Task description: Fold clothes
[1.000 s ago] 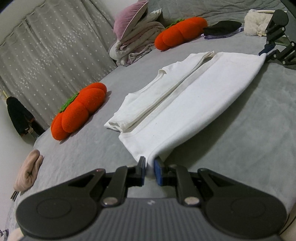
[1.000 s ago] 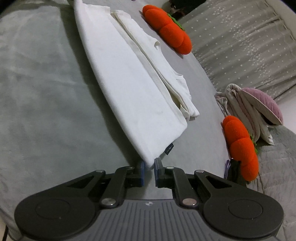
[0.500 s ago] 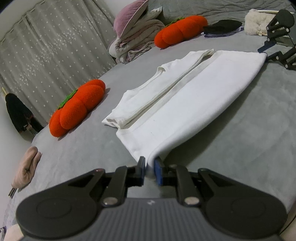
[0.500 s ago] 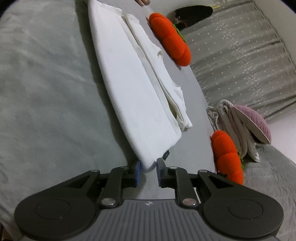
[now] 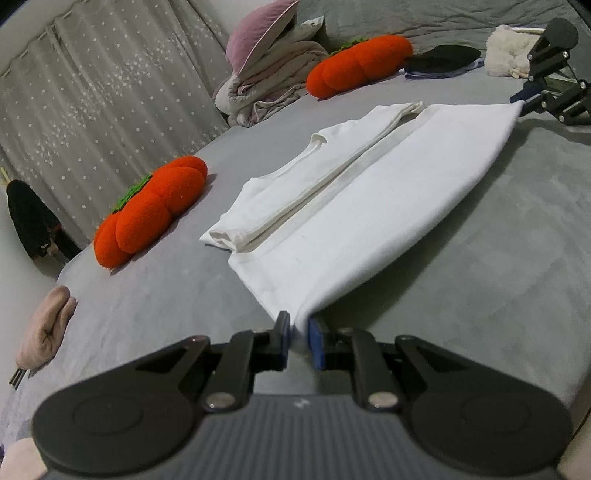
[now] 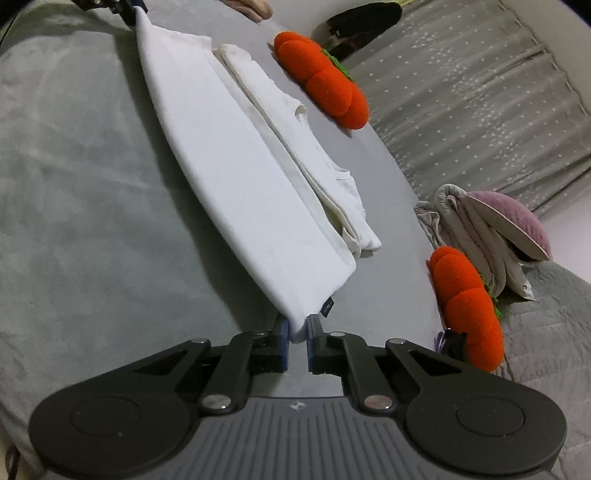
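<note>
A white garment lies partly folded on the grey bed; one side is folded in, and the near edge is lifted between both grippers. My left gripper is shut on one corner of that edge. My right gripper is shut on the opposite corner, by a small dark label. The garment stretches taut between them. Each gripper shows far off in the other's view: the right gripper and the left gripper.
Two orange pumpkin cushions lie on the bed. A pile of folded bedding with a purple pillow sits at the back. A pink cloth lies at left. A grey curtain hangs behind.
Both grippers have carried the held edge of the garment further over toward the folded side; the cloth stays gripped at both corners.
</note>
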Tool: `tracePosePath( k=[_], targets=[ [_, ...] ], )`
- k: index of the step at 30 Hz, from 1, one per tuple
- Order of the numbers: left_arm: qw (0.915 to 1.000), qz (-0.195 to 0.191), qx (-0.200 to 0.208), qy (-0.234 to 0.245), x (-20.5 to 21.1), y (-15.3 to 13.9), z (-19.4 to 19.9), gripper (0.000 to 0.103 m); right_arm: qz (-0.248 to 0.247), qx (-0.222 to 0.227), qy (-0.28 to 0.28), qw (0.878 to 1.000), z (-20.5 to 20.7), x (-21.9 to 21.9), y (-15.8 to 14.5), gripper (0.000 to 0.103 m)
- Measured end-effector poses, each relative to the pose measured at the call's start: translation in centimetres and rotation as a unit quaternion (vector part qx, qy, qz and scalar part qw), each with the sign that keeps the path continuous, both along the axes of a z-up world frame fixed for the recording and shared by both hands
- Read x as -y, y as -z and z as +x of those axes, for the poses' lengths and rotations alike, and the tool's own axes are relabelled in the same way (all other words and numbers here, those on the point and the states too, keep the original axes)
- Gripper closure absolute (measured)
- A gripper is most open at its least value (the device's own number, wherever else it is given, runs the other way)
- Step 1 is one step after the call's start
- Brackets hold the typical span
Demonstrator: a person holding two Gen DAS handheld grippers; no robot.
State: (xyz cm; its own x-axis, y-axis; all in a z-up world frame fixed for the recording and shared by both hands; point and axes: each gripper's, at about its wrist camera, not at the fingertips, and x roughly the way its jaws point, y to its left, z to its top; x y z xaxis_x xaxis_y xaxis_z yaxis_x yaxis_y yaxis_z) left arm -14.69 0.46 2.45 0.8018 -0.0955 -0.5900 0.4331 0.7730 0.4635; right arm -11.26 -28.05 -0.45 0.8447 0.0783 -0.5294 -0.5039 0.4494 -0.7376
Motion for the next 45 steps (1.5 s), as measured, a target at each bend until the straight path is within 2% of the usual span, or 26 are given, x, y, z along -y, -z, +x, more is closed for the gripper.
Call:
tracePosePath(
  k=[7,21,29,31,36,38,40,42,43,45],
  targets=[
    [0.9998,-0.02,0.006,-0.005,-0.5,-0.9,-0.6,0.092,0.026,0.014,0.0,1.0,-0.7,0.4,-1.3,0.095],
    [0.9988,-0.038,0.028,-0.009,-0.8,-2.6,-1.3,0.092,0.057,0.013,-0.002,0.998,-2.3,1.5,-3.6,0.096],
    [0.9976,-0.068,0.011,-0.001,-1.6,-4.0,-2.2,0.092,0.039,0.011,0.008,0.999,-4.9,1.9,-3.2,0.096],
    [0.997,-0.077,0.009,0.004,-1.8,-4.4,-2.8,0.093,0.041,0.015,0.024,0.999,-5.5,2.5,-3.1,0.102],
    [0.9976,-0.069,0.005,0.005,-1.5,-4.2,-2.6,0.093,0.05,0.051,0.037,0.997,-5.6,3.0,-3.7,0.102],
    [0.9978,-0.067,-0.001,0.003,-1.4,-3.9,-2.4,0.093,0.028,0.025,0.039,0.999,-4.9,2.7,-3.0,0.101],
    [0.9978,-0.067,-0.003,0.002,-1.4,-3.8,-2.3,0.093,0.014,0.011,0.021,1.0,-5.0,2.1,-2.3,0.096],
    [0.9978,-0.067,-0.003,0.001,-1.4,-3.7,-2.3,0.093,0.002,0.004,0.0,1.0,-5.2,1.4,-1.5,0.08],
    [0.9978,-0.067,-0.003,0.0,-1.4,-3.7,-2.3,0.093,-0.005,0.001,-0.01,1.0,-5.4,1.0,-1.1,0.068],
    [0.9979,-0.064,-0.003,-0.001,-1.4,-3.5,-2.2,0.093,-0.025,-0.007,-0.025,0.999,-5.6,0.5,-0.2,0.065]
  ],
)
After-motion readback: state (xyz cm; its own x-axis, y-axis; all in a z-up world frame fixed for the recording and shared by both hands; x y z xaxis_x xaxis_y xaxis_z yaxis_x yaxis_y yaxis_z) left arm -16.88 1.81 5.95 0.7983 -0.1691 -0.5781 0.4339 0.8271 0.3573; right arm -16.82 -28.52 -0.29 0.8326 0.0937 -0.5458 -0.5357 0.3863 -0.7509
